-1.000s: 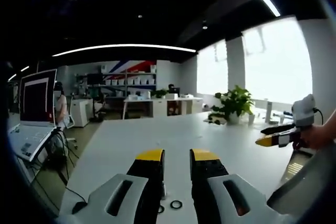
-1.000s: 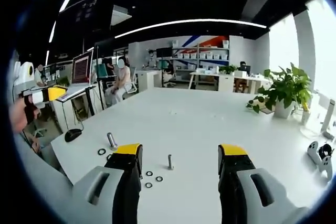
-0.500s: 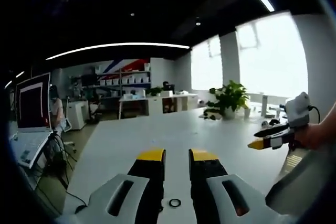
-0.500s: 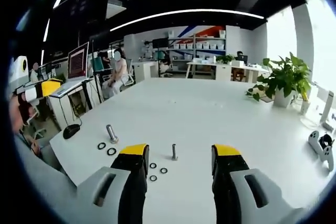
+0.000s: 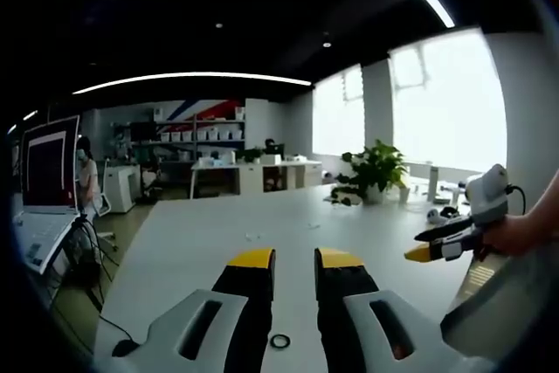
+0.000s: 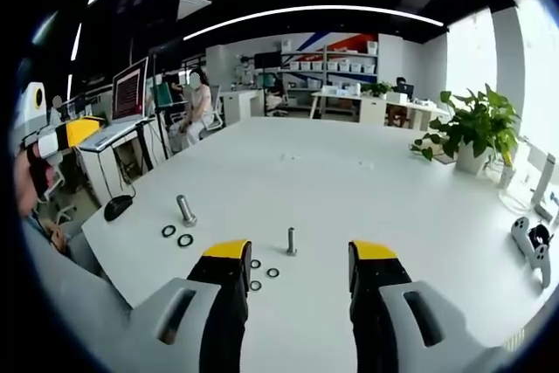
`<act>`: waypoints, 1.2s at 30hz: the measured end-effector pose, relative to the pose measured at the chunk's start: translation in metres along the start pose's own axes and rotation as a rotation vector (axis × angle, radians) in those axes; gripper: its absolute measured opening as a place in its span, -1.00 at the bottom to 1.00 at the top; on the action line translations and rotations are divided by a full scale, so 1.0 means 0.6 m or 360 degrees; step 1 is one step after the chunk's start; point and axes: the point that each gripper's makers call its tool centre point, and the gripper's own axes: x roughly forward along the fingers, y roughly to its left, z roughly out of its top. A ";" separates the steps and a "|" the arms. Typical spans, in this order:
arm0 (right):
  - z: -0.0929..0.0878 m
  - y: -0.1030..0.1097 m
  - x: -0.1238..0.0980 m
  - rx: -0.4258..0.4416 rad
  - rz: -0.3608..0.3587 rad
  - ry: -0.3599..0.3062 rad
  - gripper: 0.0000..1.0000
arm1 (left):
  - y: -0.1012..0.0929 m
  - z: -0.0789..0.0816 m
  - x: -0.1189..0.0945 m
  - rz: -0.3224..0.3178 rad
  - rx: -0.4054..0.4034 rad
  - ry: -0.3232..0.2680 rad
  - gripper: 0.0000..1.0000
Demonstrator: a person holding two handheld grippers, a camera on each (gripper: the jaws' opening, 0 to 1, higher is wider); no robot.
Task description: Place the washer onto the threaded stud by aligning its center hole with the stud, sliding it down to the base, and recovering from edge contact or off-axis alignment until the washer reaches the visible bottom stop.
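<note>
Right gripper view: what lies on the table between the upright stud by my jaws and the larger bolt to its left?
In the right gripper view, two larger dark washers lie between the stud and the bolt, close to the bolt; the rest is bare white table.

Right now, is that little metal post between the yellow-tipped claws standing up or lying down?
Standing up. In the right gripper view the threaded stud rises straight from the white table, bare, with small washers lying flat beside it.

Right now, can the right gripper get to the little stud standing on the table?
Probably yes. The right gripper is open, the upright stud stands between and just ahead of its jaws, and nothing blocks the way; small washers lie beside it.
</note>
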 end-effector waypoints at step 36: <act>-0.068 0.031 0.105 0.0069 0.0279 0.0020 -0.16 | 0.028 -0.007 -0.008 0.0167 0.0081 0.0040 -0.68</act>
